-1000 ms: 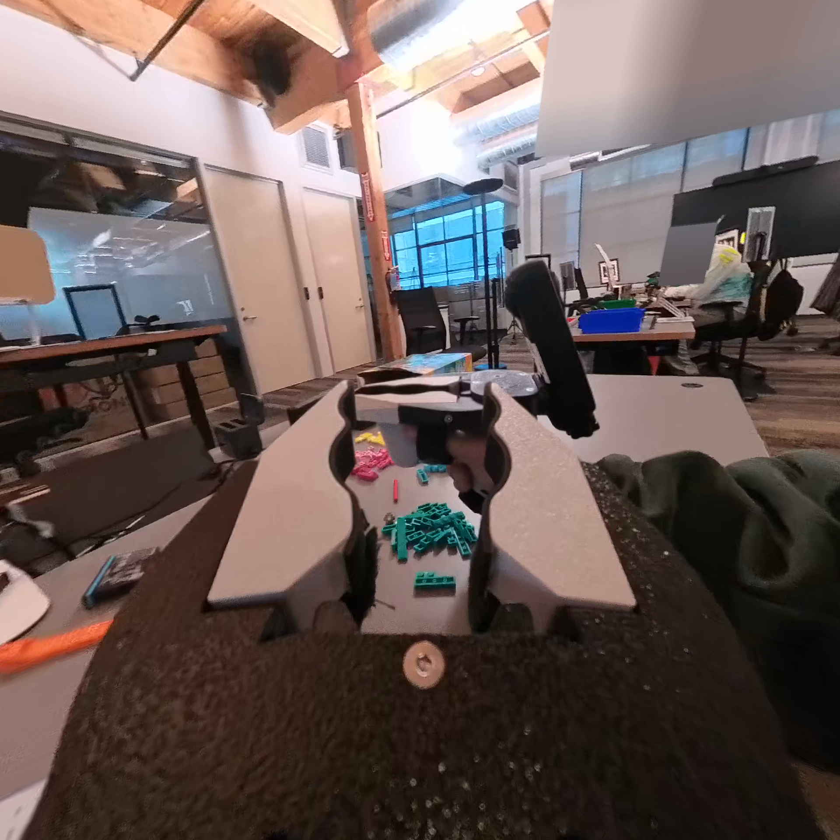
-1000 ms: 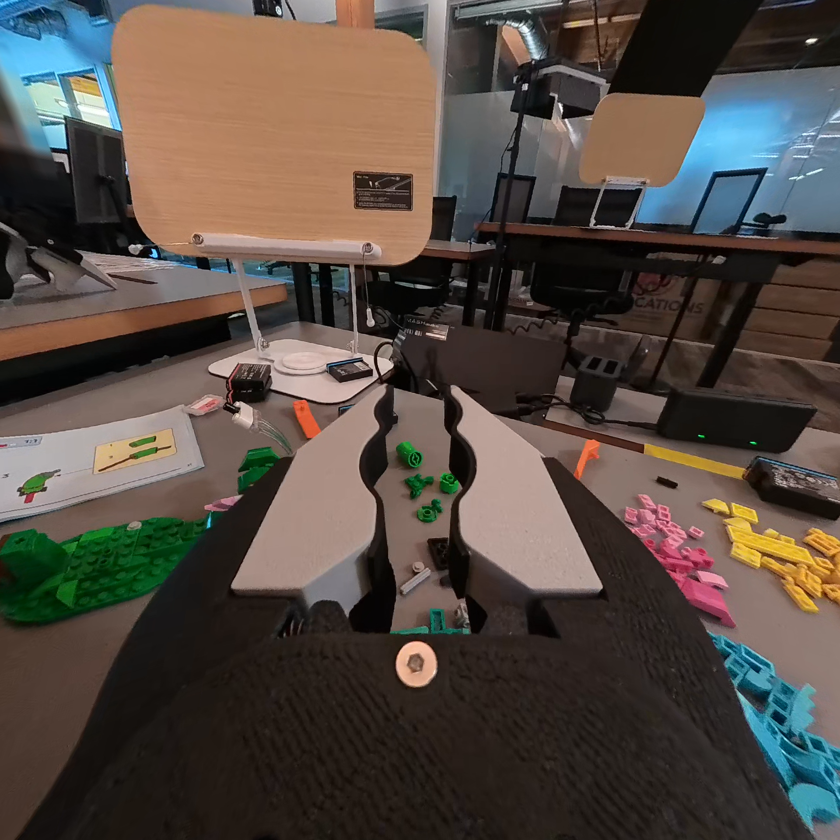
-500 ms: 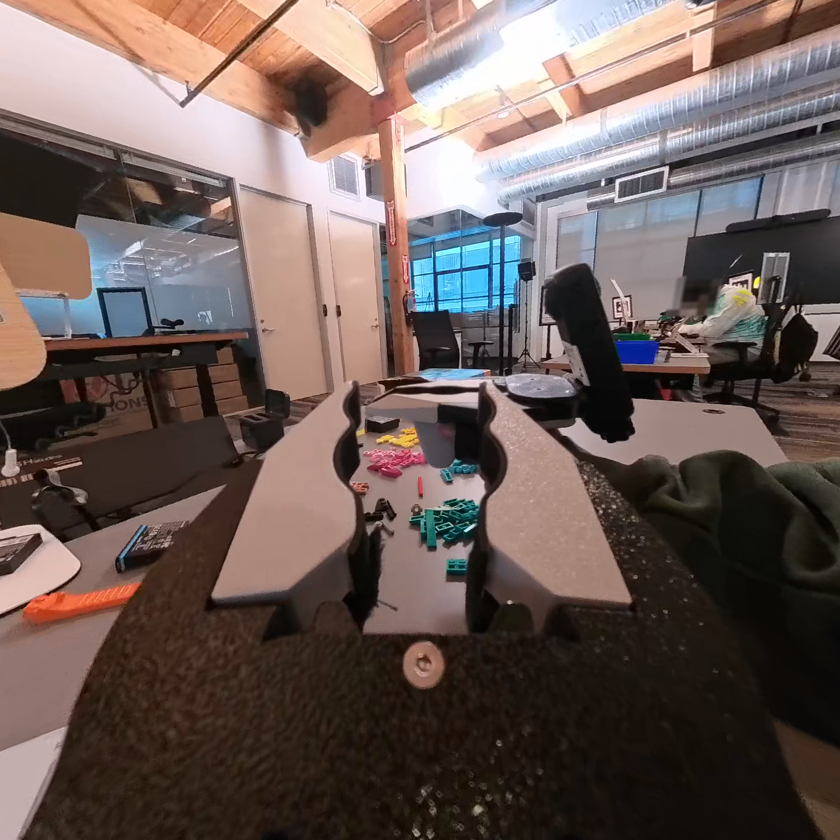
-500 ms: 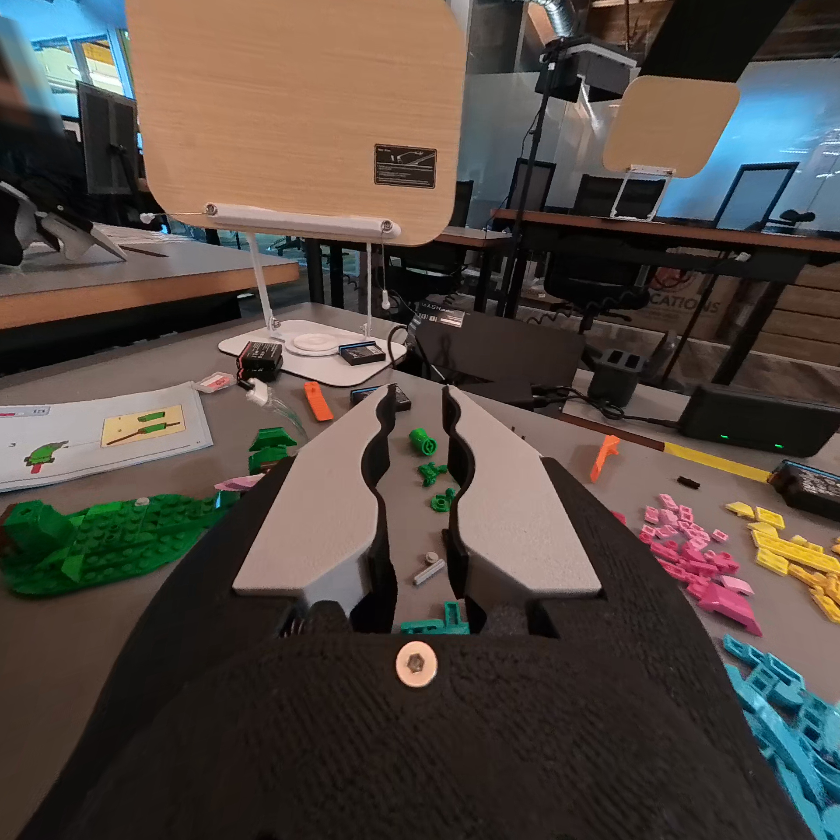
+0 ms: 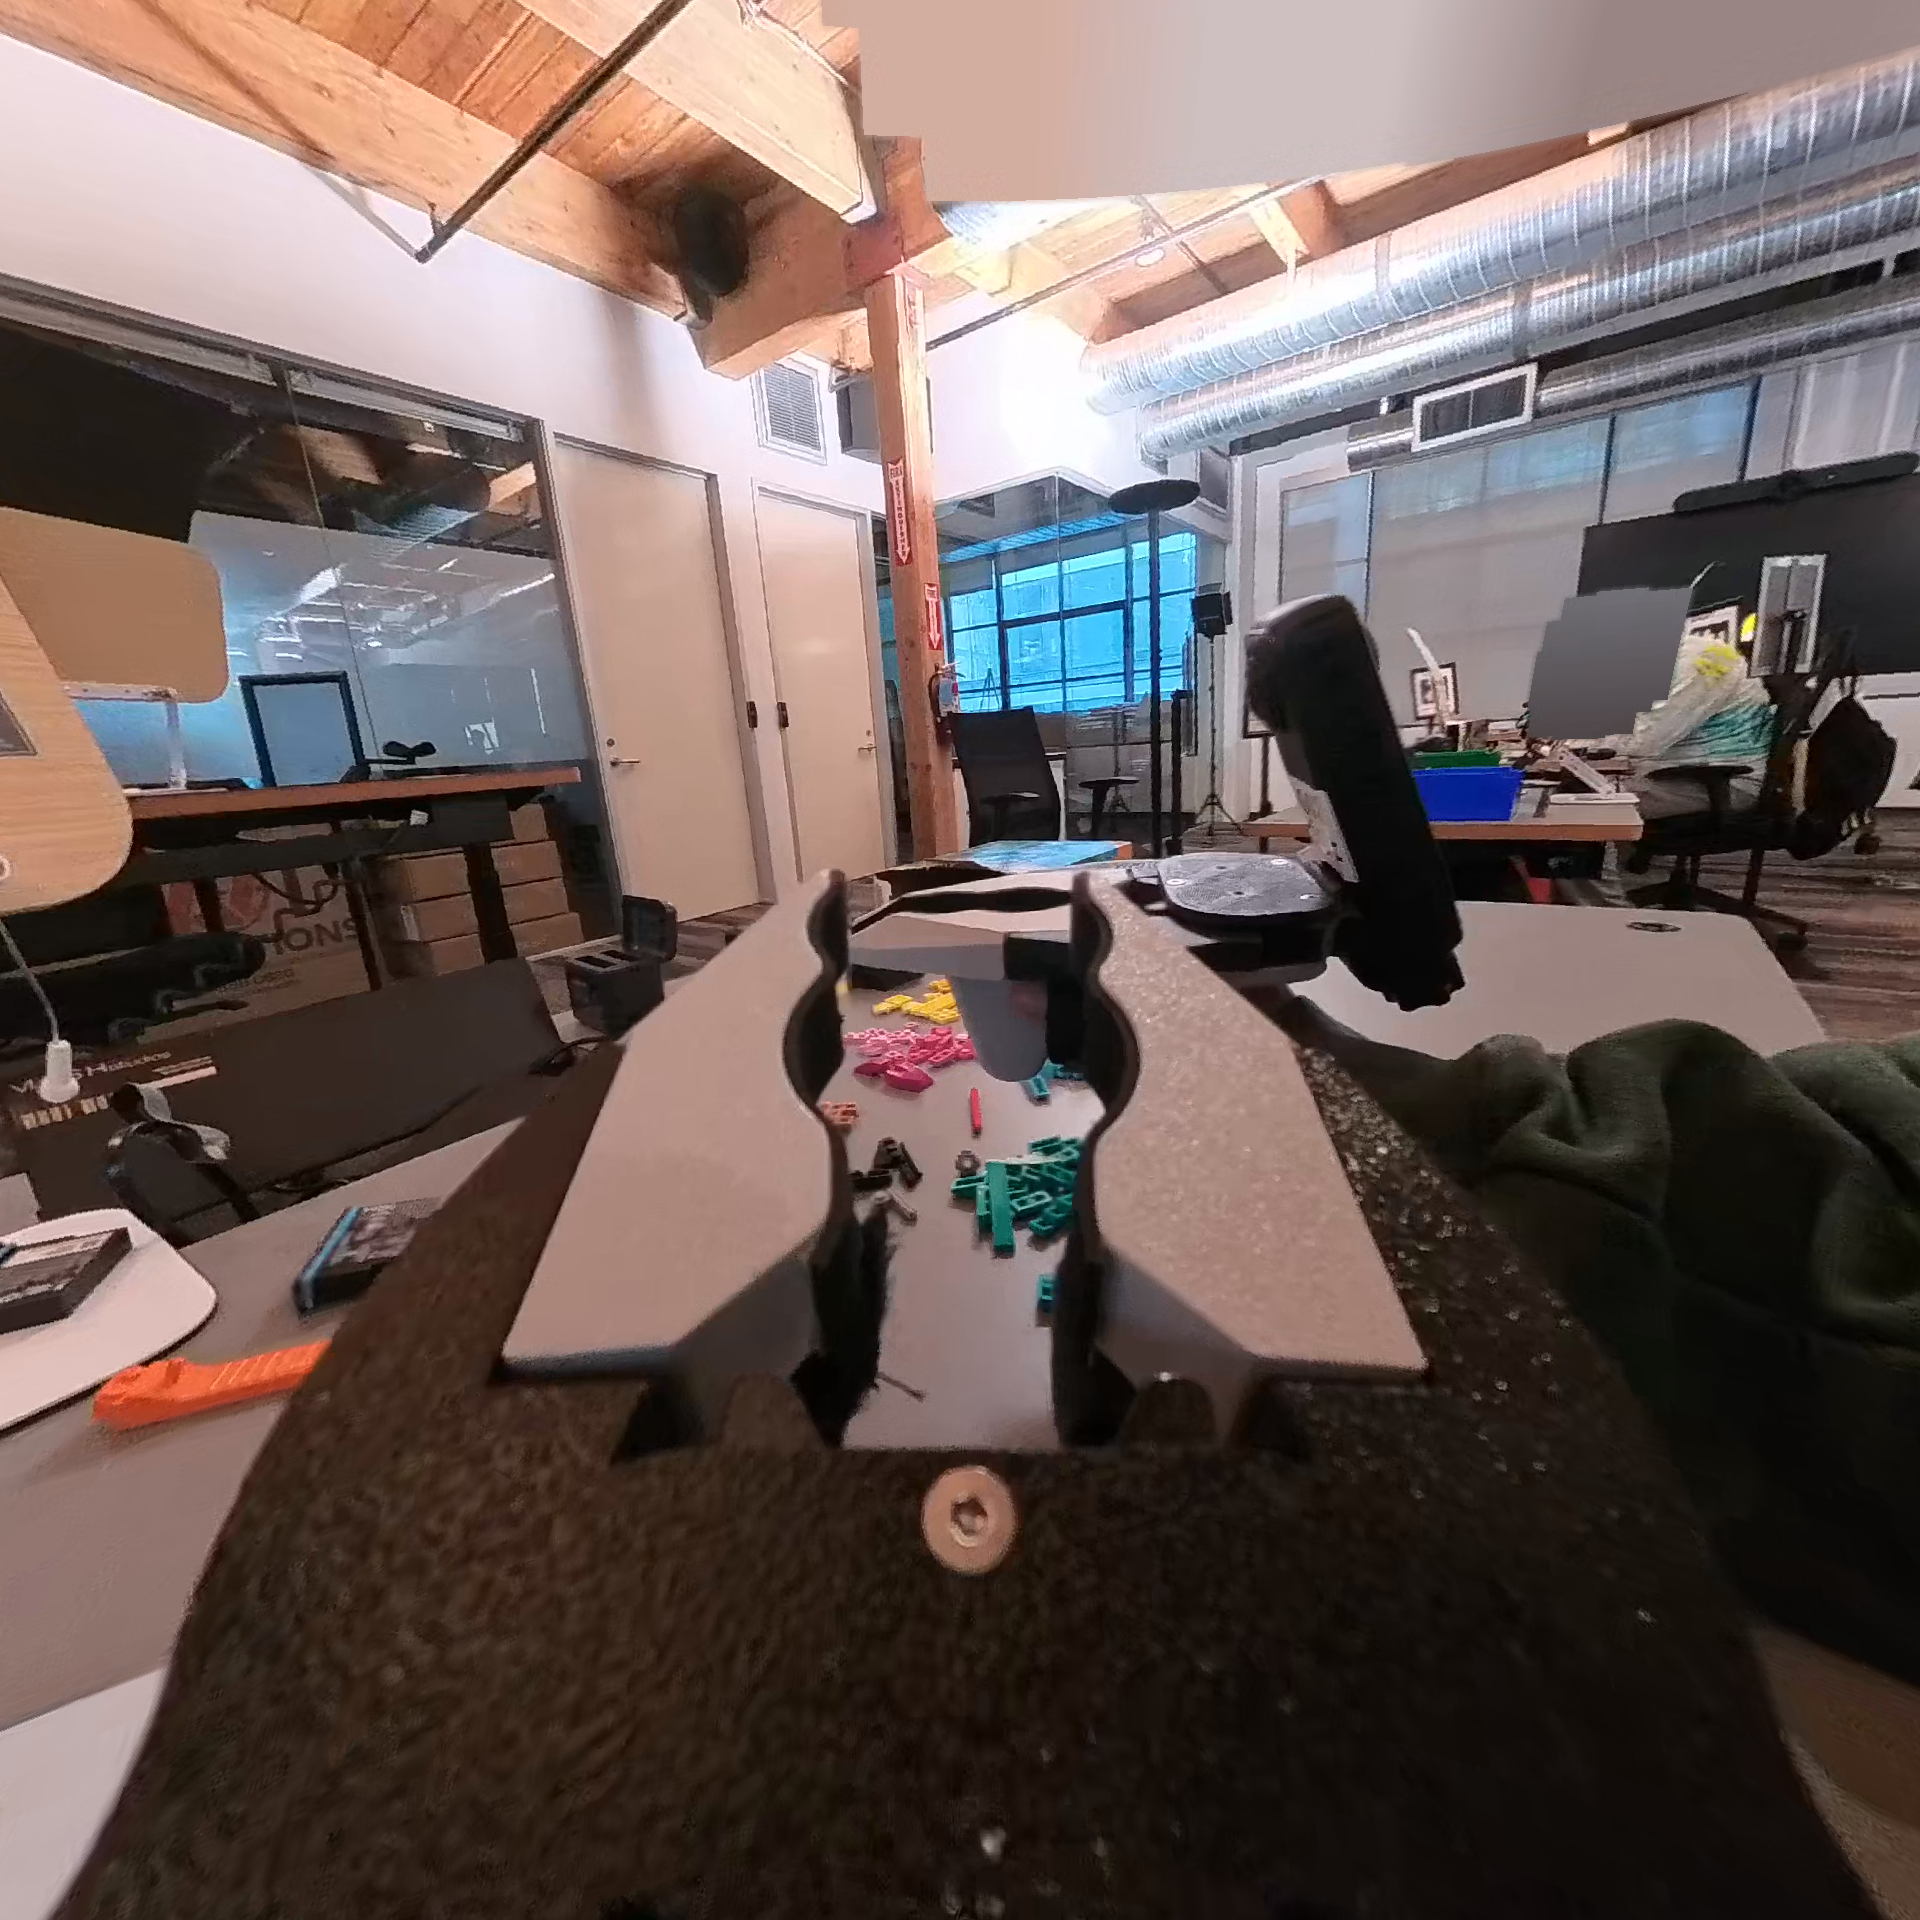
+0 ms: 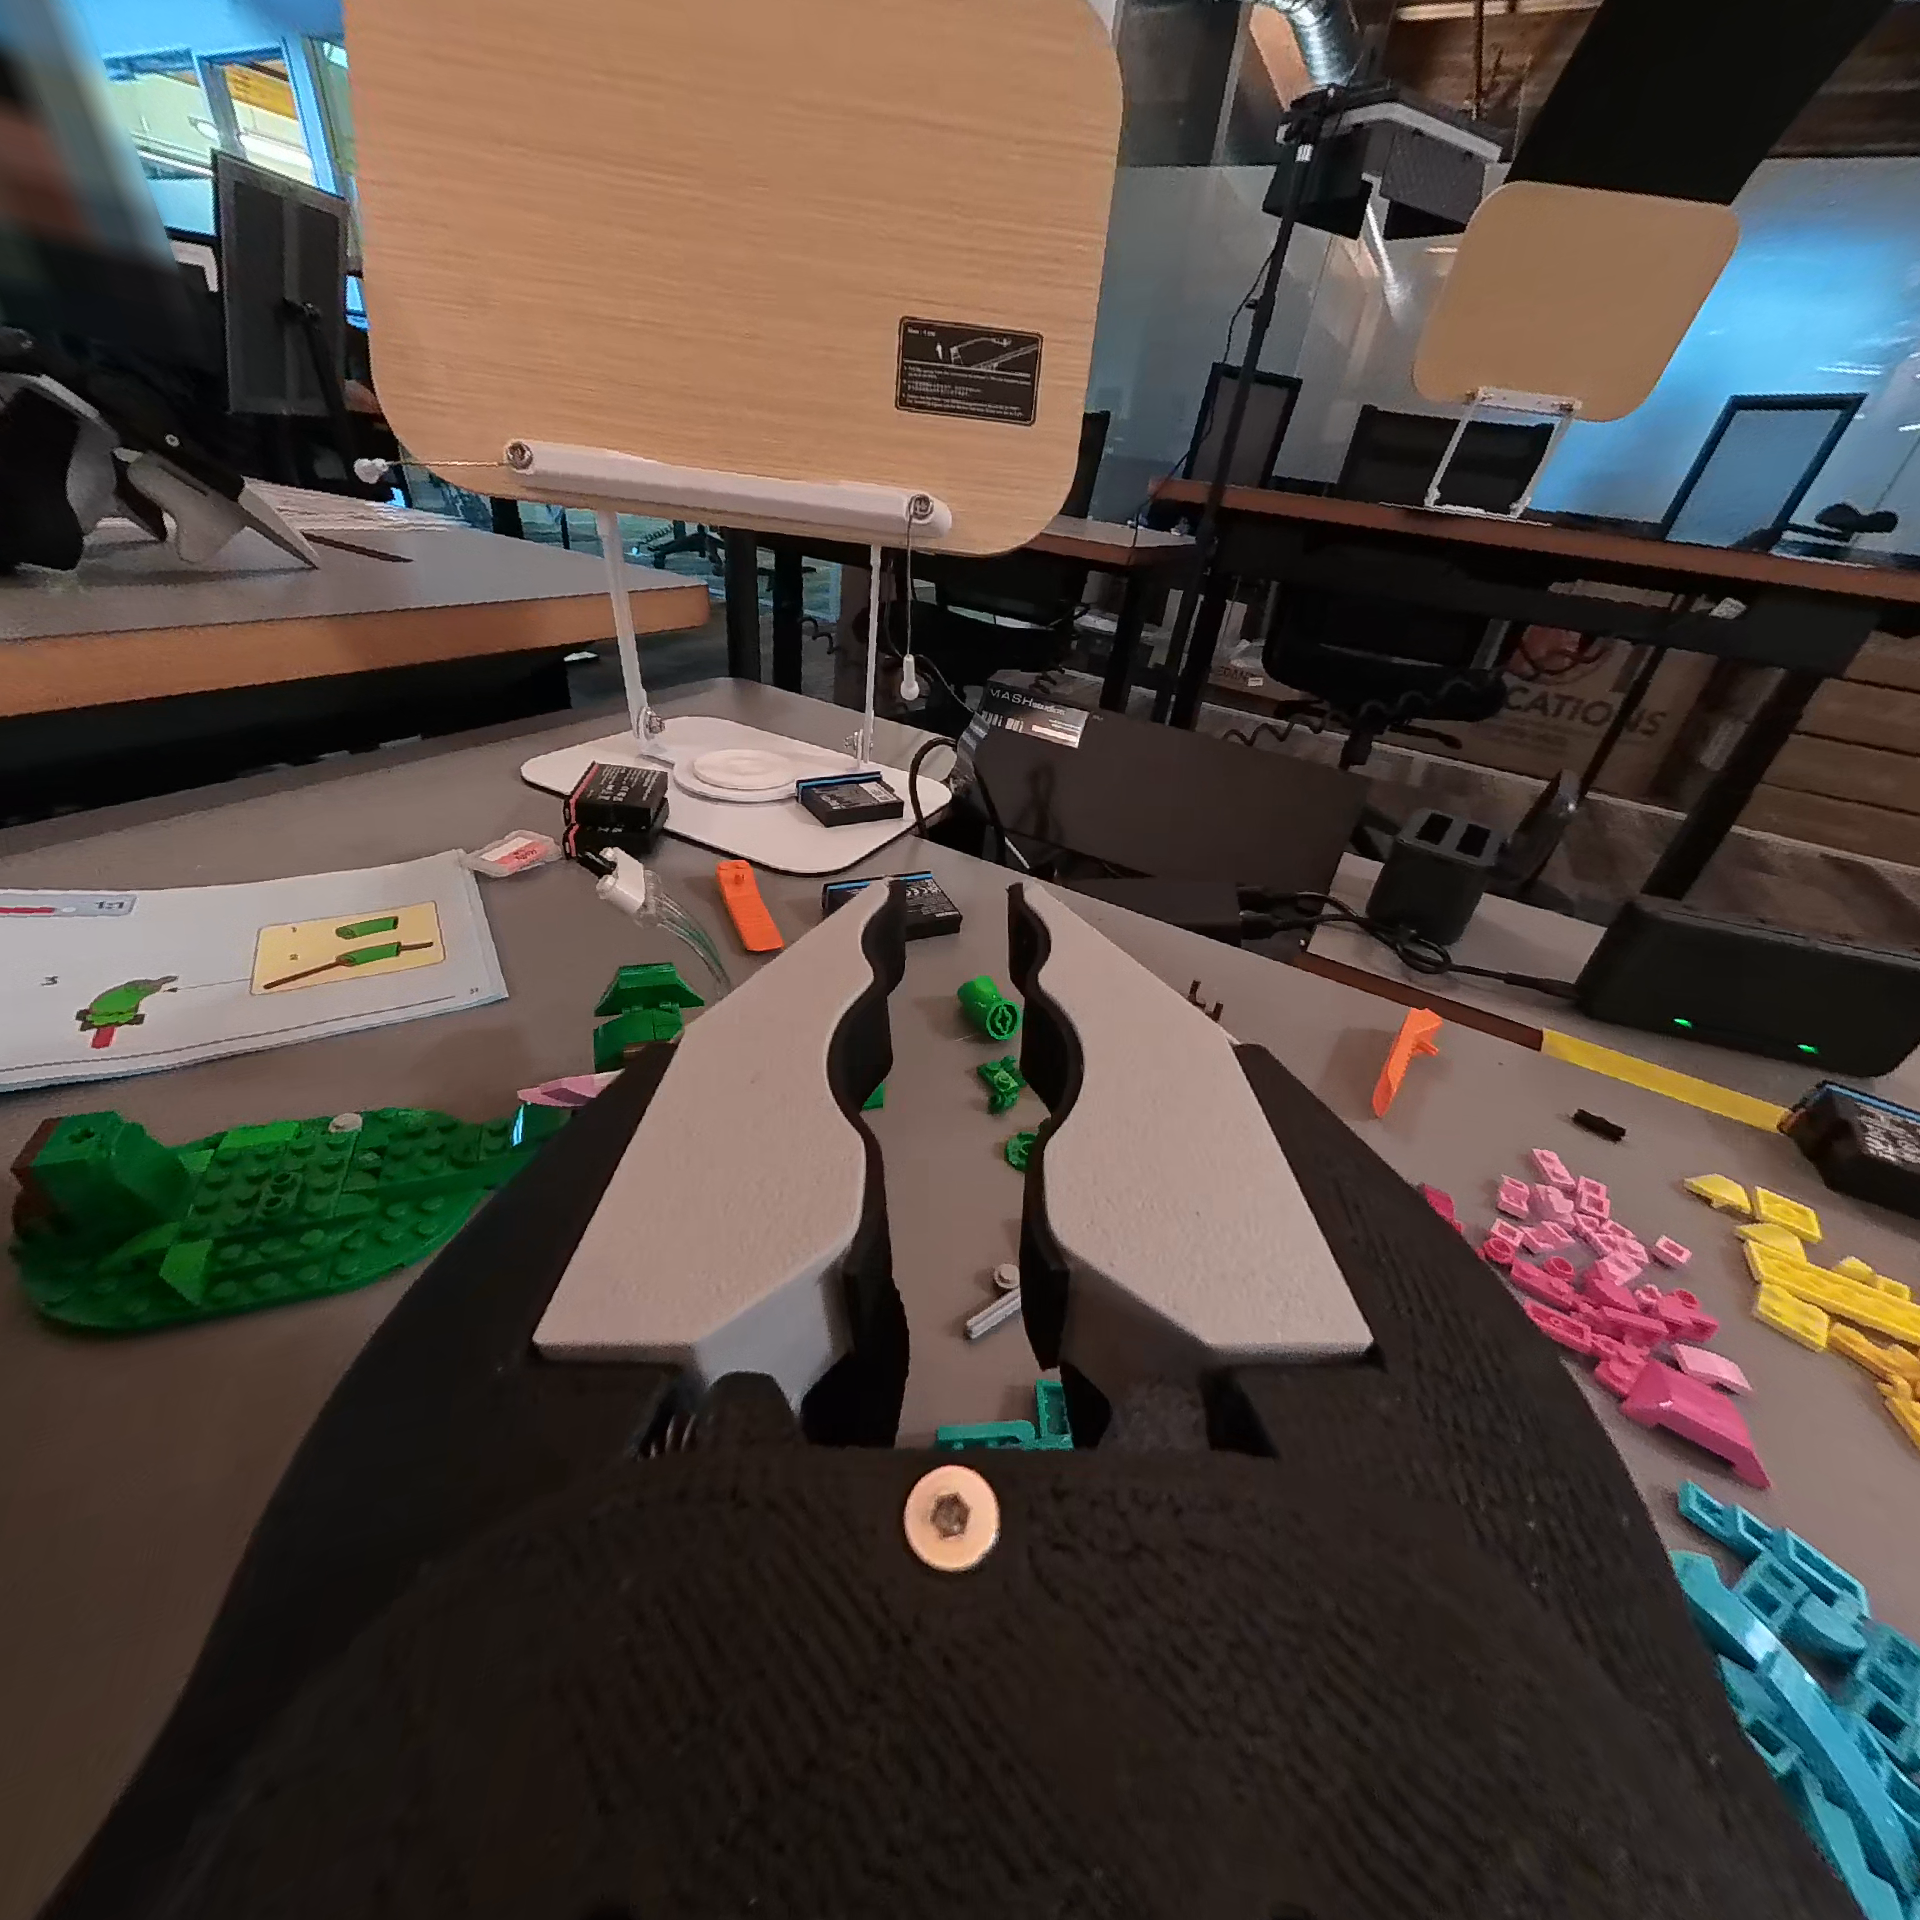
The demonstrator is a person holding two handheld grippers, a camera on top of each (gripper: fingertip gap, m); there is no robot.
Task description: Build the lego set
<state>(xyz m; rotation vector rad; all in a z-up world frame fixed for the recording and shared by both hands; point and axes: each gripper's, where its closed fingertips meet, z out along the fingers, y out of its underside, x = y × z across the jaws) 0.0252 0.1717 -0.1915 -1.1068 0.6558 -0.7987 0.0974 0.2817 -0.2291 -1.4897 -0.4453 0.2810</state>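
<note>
Teal plastic bricks (image 5: 1023, 1187) lie heaped on the grey worktop (image 5: 125, 1538) straight ahead of the left gripper (image 5: 956, 1039), whose jaws stand apart and empty, with the pink bricks (image 5: 902, 1051) farther along the same line. From the right wrist view, the right gripper (image 6: 951, 1049) also has its jaws apart and empty, hanging right over the small bright green cylinder piece (image 6: 985, 1010) and the short grey bar piece (image 6: 992, 1311), whose long axis runs slantwise; the partly built green leaf-shaped plate assembly (image 6: 239, 1205) sits to its left. Though height above the worktop is hard to judge, the right gripper seems nearer these loose pieces.
</note>
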